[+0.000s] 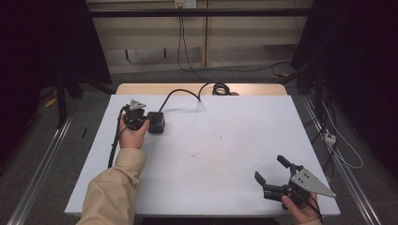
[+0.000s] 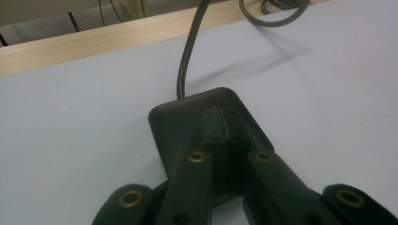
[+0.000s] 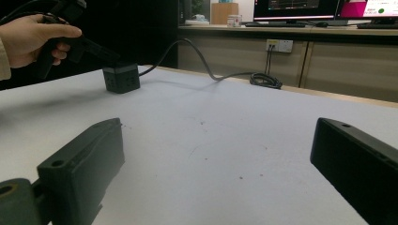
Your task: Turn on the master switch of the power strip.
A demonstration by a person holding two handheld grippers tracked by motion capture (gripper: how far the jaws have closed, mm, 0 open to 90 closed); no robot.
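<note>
Jaws of the left gripper [image 1: 146, 123] are seen pressed together, nothing between them, their tips resting on top of the black power cube [image 1: 156, 122]. The cube is taken here as the landmark; it sits on the white table [image 1: 225, 154] toward the far left corner. In the left gripper view the closed jaws lie over the cube's [image 2: 187, 117] top face, and a dark cable [image 2: 187, 56] is seen running from the cube's far side toward the table's wooden far edge [image 2: 94, 40], where it is coiled. The right gripper [image 1: 273, 174] is held well apart from the cube, at the near right edge of the table, its jaws spread wide and empty. From the right gripper view the cube [image 3: 121, 77] is seen far off, with the left hand [image 3: 28, 40] above and beside it.
</note>
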